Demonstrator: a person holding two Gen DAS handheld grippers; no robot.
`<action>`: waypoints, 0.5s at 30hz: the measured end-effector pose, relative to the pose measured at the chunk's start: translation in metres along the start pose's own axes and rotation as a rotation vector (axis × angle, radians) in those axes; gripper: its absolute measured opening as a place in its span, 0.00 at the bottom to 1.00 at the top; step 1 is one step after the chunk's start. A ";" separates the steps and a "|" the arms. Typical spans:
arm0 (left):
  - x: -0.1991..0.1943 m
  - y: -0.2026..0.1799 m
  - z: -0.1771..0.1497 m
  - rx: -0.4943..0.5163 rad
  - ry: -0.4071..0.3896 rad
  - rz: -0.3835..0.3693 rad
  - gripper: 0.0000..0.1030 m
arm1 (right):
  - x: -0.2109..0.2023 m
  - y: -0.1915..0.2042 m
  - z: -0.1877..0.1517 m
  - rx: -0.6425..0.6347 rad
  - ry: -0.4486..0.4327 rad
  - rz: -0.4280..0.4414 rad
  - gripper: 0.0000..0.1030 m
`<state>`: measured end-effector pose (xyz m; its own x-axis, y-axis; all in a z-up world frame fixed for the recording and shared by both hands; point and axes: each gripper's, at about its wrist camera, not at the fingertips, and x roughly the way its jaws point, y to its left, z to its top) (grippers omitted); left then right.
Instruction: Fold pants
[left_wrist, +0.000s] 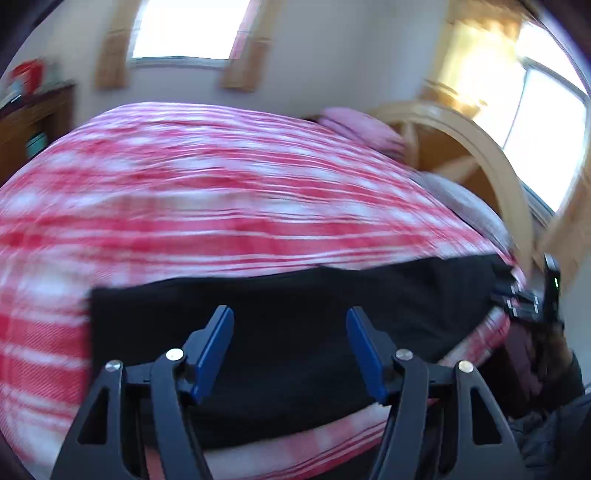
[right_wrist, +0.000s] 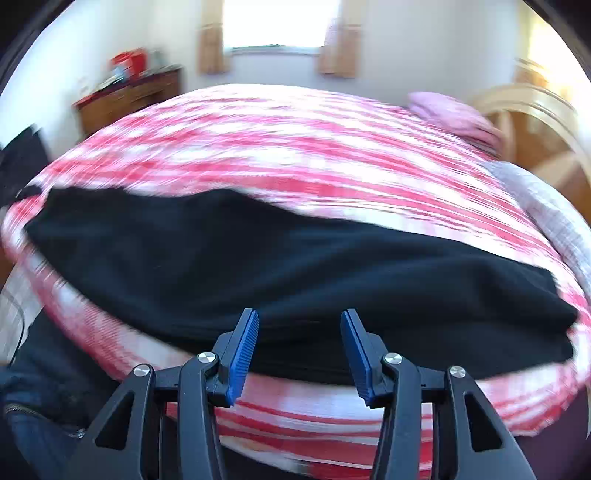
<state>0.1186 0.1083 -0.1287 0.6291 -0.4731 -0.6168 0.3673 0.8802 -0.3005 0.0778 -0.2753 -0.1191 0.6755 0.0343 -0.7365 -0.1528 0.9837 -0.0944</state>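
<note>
Left wrist view: we hover both released tongs, left gripper (left_wrist: 290, 349) and right gripper (right_wrist: 299, 350), over black fabric pants (right_wrist: 258, 266) already folded lengthwise on the red-and-white checked bedspread (left_wrist: 184, 192); further folds apparently remain.

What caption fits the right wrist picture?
Open right gripper above black fabric pants on a red-and-white checked bedspread.

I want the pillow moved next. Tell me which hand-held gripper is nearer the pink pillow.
Right. The right hand-held gripper hangs at the pants' end toward the pink pillow; the left hand-held gripper is farther down the pants.
</note>
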 end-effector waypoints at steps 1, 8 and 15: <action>0.006 -0.010 0.001 0.018 0.009 -0.019 0.64 | -0.005 -0.014 0.000 0.042 -0.008 -0.018 0.47; 0.070 -0.109 0.010 0.168 0.118 -0.201 0.64 | -0.023 -0.094 -0.010 0.341 -0.036 -0.087 0.47; 0.108 -0.198 0.006 0.358 0.173 -0.290 0.64 | -0.025 -0.145 -0.023 0.531 -0.053 -0.108 0.47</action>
<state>0.1179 -0.1177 -0.1312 0.3543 -0.6570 -0.6654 0.7419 0.6306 -0.2277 0.0666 -0.4223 -0.1023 0.7045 -0.0764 -0.7055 0.2954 0.9355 0.1937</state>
